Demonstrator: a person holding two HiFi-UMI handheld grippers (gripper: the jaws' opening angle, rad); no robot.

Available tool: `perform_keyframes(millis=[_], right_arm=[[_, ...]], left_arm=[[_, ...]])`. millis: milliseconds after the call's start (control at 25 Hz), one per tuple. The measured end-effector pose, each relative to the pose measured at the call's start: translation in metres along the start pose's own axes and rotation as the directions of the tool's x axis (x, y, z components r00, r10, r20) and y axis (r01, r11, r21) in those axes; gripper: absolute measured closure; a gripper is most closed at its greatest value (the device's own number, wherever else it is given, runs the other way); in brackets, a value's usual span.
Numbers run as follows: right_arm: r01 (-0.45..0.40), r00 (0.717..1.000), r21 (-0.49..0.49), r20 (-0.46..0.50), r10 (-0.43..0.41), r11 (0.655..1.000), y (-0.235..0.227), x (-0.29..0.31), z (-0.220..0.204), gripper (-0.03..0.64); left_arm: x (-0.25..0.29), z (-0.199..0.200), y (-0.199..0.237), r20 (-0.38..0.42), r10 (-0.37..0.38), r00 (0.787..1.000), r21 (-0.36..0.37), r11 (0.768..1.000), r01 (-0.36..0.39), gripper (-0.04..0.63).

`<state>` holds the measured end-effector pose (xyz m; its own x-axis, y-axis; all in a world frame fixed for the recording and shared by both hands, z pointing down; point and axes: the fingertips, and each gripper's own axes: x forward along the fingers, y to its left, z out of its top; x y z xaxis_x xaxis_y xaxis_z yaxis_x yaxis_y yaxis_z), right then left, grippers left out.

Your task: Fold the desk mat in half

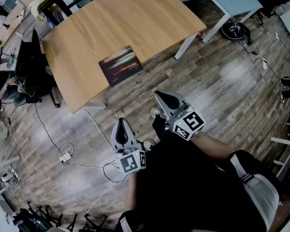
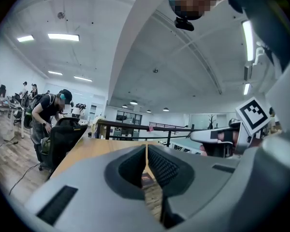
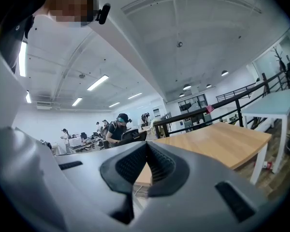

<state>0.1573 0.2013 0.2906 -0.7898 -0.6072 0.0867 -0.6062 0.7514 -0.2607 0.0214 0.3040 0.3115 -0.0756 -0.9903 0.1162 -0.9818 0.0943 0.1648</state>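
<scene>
Approach stage, as judged. The desk mat lies flat and unfolded at the wooden table's near edge. The left gripper and right gripper, both clenched on nothing, hang short of the table. Next they must open and grasp one mat edge.

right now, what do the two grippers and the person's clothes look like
The left gripper and the right gripper are both light grey, tapered shells with dark, ribbed inner pads. Each carries a white cube printed with black square markers. The person wears a black top.
</scene>
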Motion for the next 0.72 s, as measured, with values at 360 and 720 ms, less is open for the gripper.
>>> perform_keyframes(millis=[360,720], right_arm=[[-0.056,0.997,0.012,-0.043,0.056,0.998,-0.047,0.050,-0.001,0.588],[-0.115,0.989,-0.015,-0.090,0.113,0.993,-0.080,0.085,-0.015,0.588]], left_arm=[[0.062,-0.014,0.005,-0.054,0.047,0.997,0.027,0.999,-0.046,0.563],[0.103,-0.041,0.016,-0.137,0.069,0.988,0.079,0.995,-0.058,0.563]])
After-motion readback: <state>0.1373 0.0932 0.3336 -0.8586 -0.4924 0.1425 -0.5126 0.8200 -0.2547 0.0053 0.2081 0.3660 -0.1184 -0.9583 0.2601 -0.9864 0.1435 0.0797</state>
